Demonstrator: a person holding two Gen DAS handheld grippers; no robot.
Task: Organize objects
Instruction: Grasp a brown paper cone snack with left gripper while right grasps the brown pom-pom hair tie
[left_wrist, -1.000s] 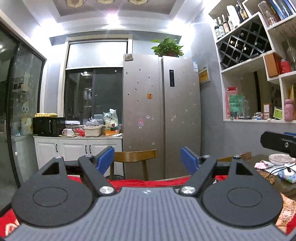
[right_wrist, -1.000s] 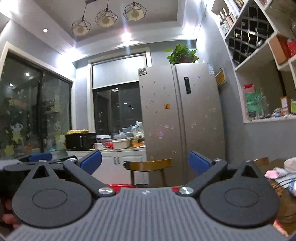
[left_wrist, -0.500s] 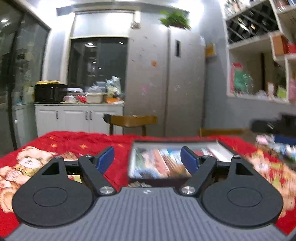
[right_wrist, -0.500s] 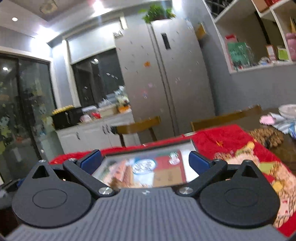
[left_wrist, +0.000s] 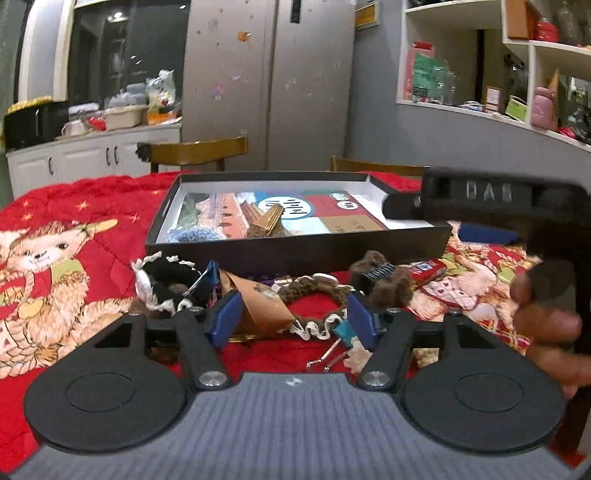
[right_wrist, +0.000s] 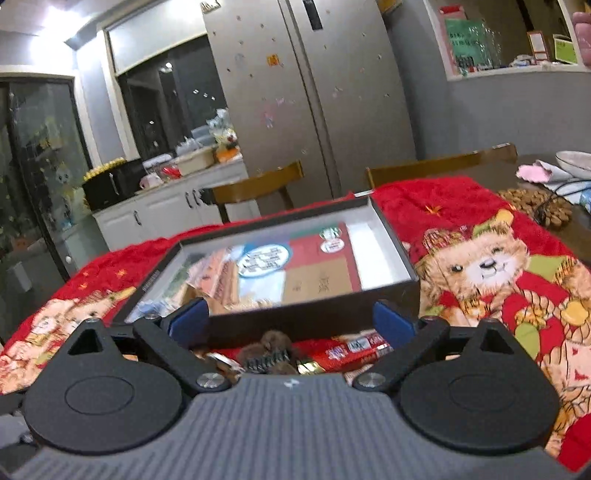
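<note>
Low over a desk draped in a red cloth (left_wrist: 92, 199), the left gripper (left_wrist: 293, 319) hangs with its blue pads spread wide and nothing between them. Just ahead of it lies the clutter (left_wrist: 258, 291) to be sorted: a brown paper cone (left_wrist: 255, 299), a black lace-trimmed piece (left_wrist: 166, 275), a knotted cord (left_wrist: 310, 288), a brown furry clip (left_wrist: 384, 280) and a red packet (left_wrist: 428, 267), all bunched against the near wall of a black box (left_wrist: 295, 251).

The box already holds printed cards, a blue knitted item (left_wrist: 194, 234) and a small brown block (left_wrist: 267, 221).

The right gripper (right_wrist: 291, 319) is also wide open and empty, poised above the furry clip (right_wrist: 269, 350) and the red packet (right_wrist: 354, 349), facing the box (right_wrist: 314, 317).

From here the risks are plain. The pieces overlap, so closing on one could drag the cord or lace along with it and scatter the rest across the cloth. The paper cone looks thin and would likely crush under a hard pinch. A metal clip, possibly tangled in the cord near the left gripper's right pad, may snag. Both grippers work close together, and a collision over the pile, or a knock against the box wall, could shove the box back on the soft cloth.
</note>
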